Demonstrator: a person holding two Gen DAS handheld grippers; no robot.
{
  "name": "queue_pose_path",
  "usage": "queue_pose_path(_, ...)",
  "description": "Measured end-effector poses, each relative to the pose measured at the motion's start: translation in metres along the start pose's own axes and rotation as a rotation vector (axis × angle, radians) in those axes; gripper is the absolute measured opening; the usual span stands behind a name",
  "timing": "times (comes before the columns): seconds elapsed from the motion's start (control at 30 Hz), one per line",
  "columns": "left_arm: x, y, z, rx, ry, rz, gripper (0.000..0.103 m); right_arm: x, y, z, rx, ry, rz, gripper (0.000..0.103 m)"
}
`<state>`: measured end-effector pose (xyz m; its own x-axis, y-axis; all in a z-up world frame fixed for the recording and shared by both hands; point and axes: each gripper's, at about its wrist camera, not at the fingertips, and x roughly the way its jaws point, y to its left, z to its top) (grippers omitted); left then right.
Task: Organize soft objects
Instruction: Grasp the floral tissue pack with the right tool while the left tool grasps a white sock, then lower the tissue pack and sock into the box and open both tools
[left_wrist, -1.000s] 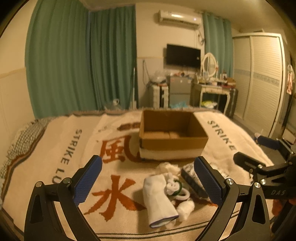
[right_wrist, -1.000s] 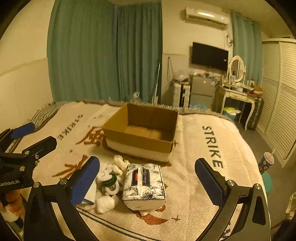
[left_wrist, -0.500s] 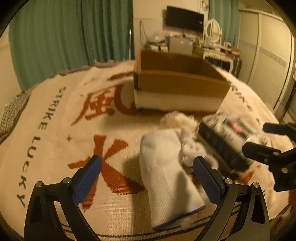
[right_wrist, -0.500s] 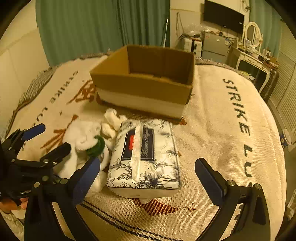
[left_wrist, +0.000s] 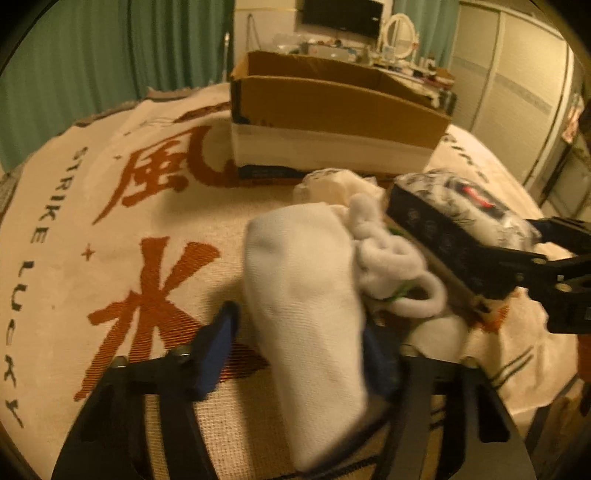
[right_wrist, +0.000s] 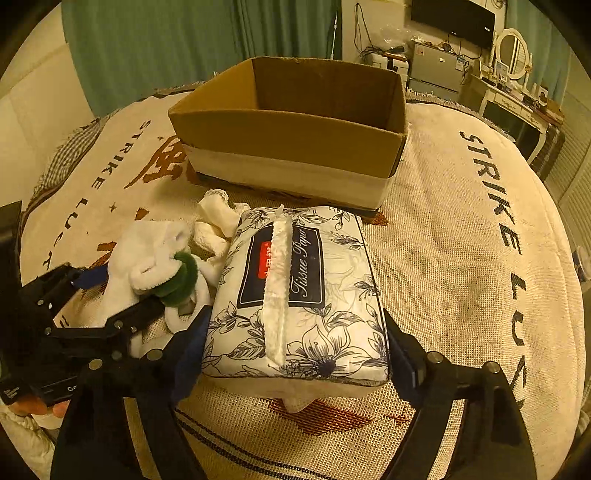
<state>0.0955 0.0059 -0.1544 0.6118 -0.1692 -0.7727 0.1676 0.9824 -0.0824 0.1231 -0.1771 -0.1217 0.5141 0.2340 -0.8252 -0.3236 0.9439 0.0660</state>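
A folded white towel (left_wrist: 306, 302) lies on the bed blanket (left_wrist: 110, 229), and my left gripper (left_wrist: 299, 347) has its blue pads on either side of its near end, closing in on it. Beside it sits a heap of white socks (left_wrist: 391, 258) with a green ring (right_wrist: 181, 277). A floral tissue pack (right_wrist: 299, 291) lies in front of the open cardboard box (right_wrist: 291, 136). My right gripper (right_wrist: 295, 358) straddles the pack's near end, pads at its sides. The towel also shows in the right wrist view (right_wrist: 122, 273).
The blanket carries red characters and black lettering (right_wrist: 495, 206). Green curtains (left_wrist: 110, 55) hang behind the bed. A dressing table with a mirror (right_wrist: 513, 55) and a wardrobe (left_wrist: 517, 81) stand at the right. The left gripper's frame (right_wrist: 55, 332) lies close to the right gripper.
Both grippers have dropped and moved forward. The left one has narrowed around the white towel; the right one has come down around the tissue pack's near end.
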Motion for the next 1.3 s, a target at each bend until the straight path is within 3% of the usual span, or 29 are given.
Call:
queue_pose_path(0.17,-0.015,0.000,-0.001,0.001,-0.021,0.033,0.039,-0.008,0.002,0.000,0.003,-0.015,-0.004,0.078)
queue_pose_path(0.47,-0.069,0.006,0.010,-0.035,-0.102,0.093,0.038,-0.066,0.017,0.001,-0.035,-0.182,-0.068,0.074)
queue_pose_path(0.63,-0.098,0.001,0.026,-0.016,-0.182,0.108,0.038,-0.114,0.012,0.010,0.013,-0.312,-0.043,0.074)
queue_pose_path(0.87,-0.126,-0.010,0.064,0.005,-0.271,0.079,0.038,-0.141,-0.010,0.037,0.086,-0.412,-0.004,0.074)
queue_pose_path(1.07,-0.107,-0.018,0.114,0.044,-0.295,0.094,0.038,-0.132,-0.025,0.088,0.082,-0.436,0.016,0.074)
queue_pose_path(1.3,-0.039,-0.014,0.179,0.048,-0.267,0.084,0.038,-0.081,-0.042,0.153,0.102,-0.453,0.034,0.074)
